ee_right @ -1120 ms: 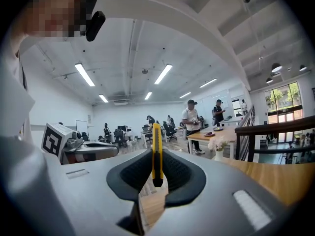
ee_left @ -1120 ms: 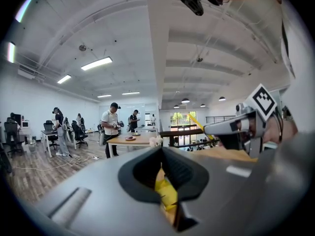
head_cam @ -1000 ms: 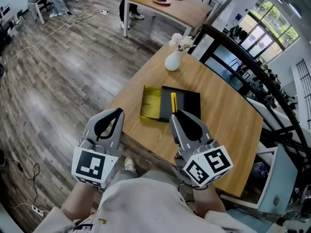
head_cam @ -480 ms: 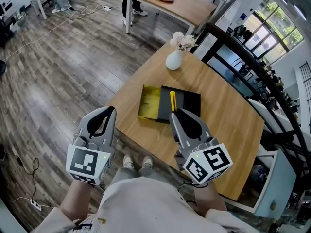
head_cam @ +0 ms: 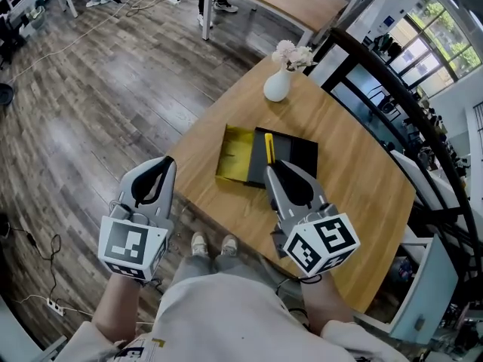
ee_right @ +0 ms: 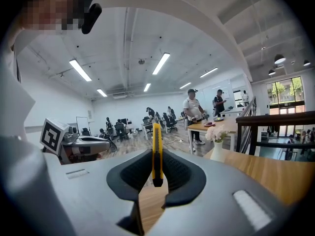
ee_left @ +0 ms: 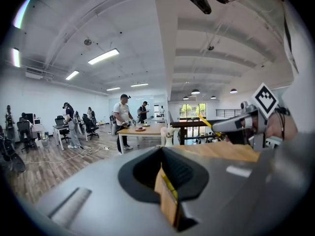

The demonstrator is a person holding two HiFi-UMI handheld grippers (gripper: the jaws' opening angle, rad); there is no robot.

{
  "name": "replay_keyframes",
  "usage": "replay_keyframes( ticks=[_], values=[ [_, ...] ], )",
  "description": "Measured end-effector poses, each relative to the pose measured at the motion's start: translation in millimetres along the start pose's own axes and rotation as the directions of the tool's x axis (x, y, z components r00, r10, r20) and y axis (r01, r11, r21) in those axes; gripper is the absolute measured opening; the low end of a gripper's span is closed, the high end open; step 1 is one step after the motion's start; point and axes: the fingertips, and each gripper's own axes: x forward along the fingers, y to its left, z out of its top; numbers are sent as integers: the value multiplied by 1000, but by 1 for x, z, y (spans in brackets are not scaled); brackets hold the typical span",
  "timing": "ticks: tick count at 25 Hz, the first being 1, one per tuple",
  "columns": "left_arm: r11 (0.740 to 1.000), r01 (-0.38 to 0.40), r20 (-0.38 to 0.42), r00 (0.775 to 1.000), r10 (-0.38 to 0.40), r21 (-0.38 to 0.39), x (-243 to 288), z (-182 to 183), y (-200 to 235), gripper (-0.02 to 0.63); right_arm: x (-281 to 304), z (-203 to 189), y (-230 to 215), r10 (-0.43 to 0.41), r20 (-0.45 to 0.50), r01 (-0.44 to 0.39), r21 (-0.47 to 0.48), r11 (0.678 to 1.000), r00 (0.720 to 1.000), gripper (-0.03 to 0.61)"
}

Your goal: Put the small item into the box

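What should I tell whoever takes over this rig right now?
Left gripper: shut, empty, held over the floor off the table's near edge.
Right gripper: shut on the yellow cutter, which points toward the box.
Box: open on the table, yellow flap folded out to one side.
Done: the cutter is in the grip.
Left: bring it down into the box and let go.

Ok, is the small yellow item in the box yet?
Not yet, it is out. The yellow item is clamped between the jaws of the right hand-held gripper, not lying inside the box.
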Motion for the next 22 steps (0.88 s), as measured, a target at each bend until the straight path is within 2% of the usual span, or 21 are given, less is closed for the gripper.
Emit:
replay_keyframes(
  ticks=[6,11,22],
  values=[
    [1000,-1,-36,999,1,-16,29,-18,15,2,36,-21,-18,-9,-54,10,17,1000,999,63],
    [999,8,-59,998,-11,-48,58,-35,24,2,74,-55,-34,-3,-139,8,33,999,990,63],
    [994,10,-153,988,-26,-106,112,-112,48,2,146,-135,-57,31,-277,13,154,988,960,63]
  ],
)
